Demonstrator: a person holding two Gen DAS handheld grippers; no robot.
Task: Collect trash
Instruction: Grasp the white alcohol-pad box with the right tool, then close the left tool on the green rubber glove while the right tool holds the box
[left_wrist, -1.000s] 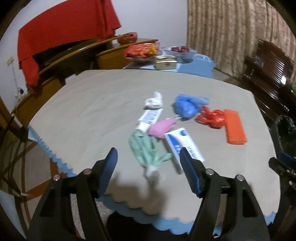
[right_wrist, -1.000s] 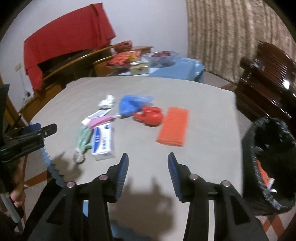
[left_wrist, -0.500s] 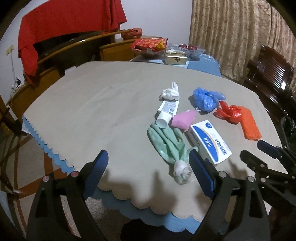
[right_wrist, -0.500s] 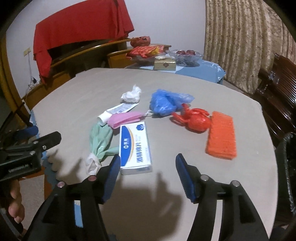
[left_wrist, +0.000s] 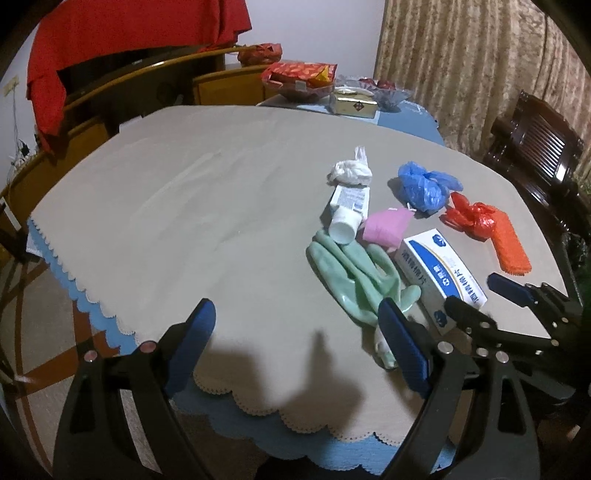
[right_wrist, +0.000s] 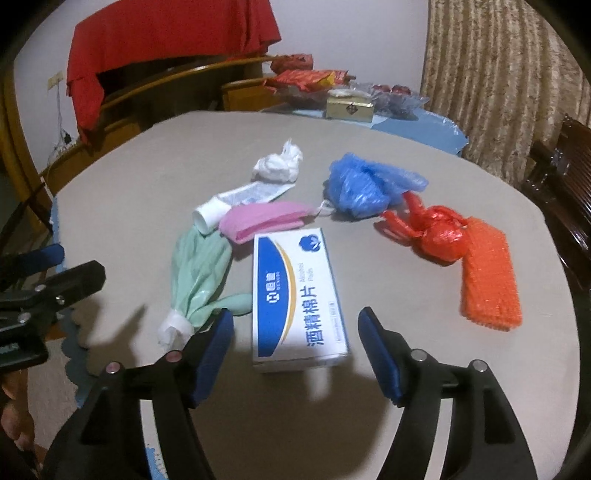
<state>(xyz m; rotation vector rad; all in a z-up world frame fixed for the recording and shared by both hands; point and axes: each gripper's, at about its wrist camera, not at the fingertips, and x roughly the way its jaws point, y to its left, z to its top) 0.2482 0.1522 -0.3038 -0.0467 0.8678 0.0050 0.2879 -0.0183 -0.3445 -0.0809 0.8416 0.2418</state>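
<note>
Trash lies on the beige tablecloth: a blue-and-white box, a green glove, a pink piece, a white tube, a white wad, a blue bag, a red bag and an orange pad. My right gripper is open, with its fingers on either side of the box's near end, just above it. My left gripper is open and empty over the table's near edge, left of the glove and the box.
A second table behind holds a gold box and red snack packs. A red cloth hangs over wooden furniture at the back. A dark wooden chair stands on the right.
Both grippers have moved left and closer to the table. The right gripper has opened wider and come up to the box. The bin has gone out of view.
</note>
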